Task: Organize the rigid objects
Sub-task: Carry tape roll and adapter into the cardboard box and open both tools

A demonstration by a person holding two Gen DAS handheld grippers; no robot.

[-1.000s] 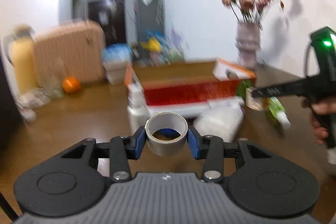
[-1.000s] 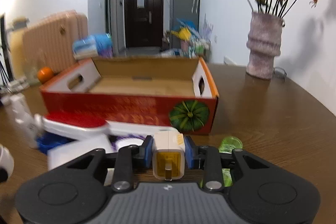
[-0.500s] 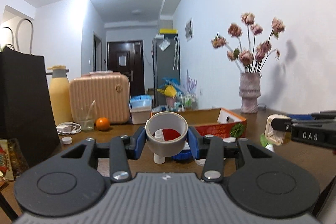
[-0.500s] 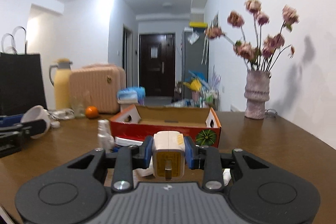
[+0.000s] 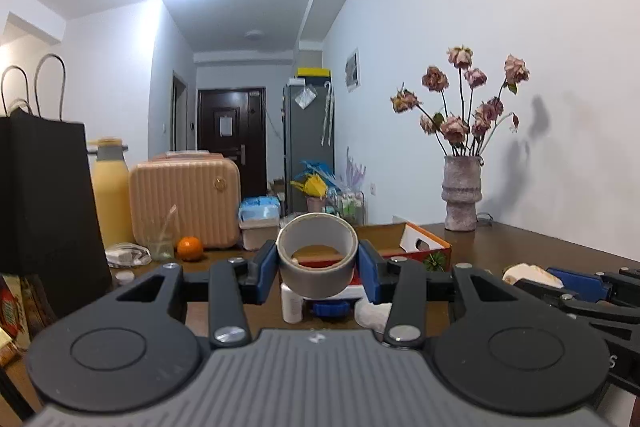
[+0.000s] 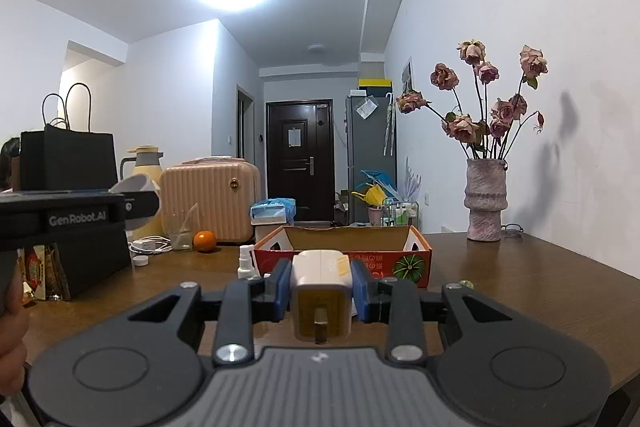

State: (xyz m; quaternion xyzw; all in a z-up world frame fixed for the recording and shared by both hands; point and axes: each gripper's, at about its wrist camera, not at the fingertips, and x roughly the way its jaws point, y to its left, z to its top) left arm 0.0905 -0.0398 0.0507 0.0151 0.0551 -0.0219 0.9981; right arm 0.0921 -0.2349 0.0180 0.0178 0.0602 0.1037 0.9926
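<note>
A vase of dried roses stands near a suitcase.

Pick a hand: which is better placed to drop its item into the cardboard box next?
Right, probably. The right gripper, clamping the white plug adapter, faces the cardboard box squarely, straight ahead. The left gripper grips the tape roll, with a white bottle standing before the box.

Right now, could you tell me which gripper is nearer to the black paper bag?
Left. The left gripper, holding the tape roll, is just beside the black paper bag; the right gripper, holding a white plug, is farther to its right.
</note>
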